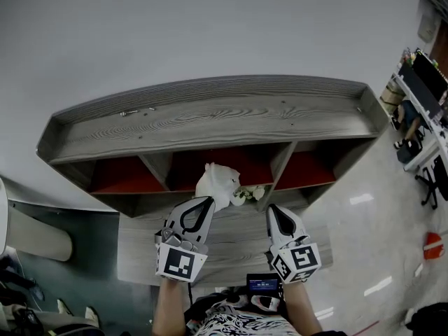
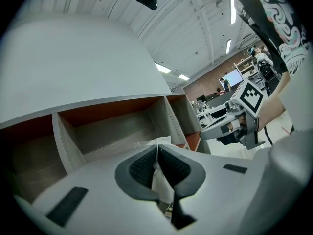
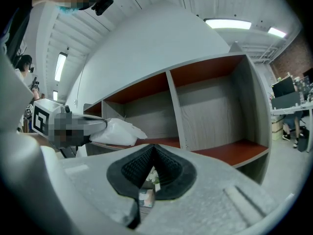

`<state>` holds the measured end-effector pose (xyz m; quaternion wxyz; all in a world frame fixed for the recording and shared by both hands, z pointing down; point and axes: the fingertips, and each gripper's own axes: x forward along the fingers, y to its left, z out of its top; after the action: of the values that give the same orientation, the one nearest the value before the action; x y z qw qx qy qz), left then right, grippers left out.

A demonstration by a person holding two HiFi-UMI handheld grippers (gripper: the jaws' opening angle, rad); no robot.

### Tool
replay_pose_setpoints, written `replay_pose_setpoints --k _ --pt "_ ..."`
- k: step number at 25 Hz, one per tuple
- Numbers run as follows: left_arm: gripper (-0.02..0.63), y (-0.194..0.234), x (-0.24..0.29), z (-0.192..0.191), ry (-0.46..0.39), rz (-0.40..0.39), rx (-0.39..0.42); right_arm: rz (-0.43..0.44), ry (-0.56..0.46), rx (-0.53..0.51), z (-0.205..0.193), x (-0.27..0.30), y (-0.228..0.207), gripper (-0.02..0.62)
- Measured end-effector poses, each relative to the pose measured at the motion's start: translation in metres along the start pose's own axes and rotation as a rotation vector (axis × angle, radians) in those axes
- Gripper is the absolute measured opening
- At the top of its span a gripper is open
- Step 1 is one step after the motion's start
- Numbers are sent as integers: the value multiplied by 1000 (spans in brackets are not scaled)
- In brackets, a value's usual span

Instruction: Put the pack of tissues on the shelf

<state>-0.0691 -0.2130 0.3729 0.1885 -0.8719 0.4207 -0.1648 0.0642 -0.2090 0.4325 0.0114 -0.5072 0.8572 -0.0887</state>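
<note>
The shelf unit (image 1: 210, 117) has a grey wood top and red-backed compartments. My left gripper (image 1: 208, 200) is shut on the edge of a white soft pack of tissues (image 1: 217, 183), which it holds at the mouth of the middle compartment (image 1: 231, 163). In the left gripper view the pack's thin edge (image 2: 160, 179) is pinched between the pads. From the right gripper view the pack (image 3: 117, 131) juts out from the left gripper (image 3: 98, 126). My right gripper (image 1: 273, 210) is shut beside it, apart from the pack. A small flower-printed thing (image 1: 248, 193) lies between the two grippers.
A grey wood ledge (image 1: 238, 247) runs under both grippers in front of the compartments. Left (image 1: 122, 176) and right (image 1: 304, 170) compartments flank the middle one. Shiny floor, a red object (image 1: 432, 245) and racks (image 1: 423, 82) are at the right. Dark furniture sits at lower left (image 1: 42, 236).
</note>
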Motion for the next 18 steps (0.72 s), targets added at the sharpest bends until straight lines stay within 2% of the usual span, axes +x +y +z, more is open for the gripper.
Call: replay_pose_setpoints --k 3,18 --pt "12 1 4 -8 16 32 -74 -10 4 10 0 2 -6 2" --pt "13 7 22 -14 37 47 -53 -1 11 22 -2 14 -19 2"
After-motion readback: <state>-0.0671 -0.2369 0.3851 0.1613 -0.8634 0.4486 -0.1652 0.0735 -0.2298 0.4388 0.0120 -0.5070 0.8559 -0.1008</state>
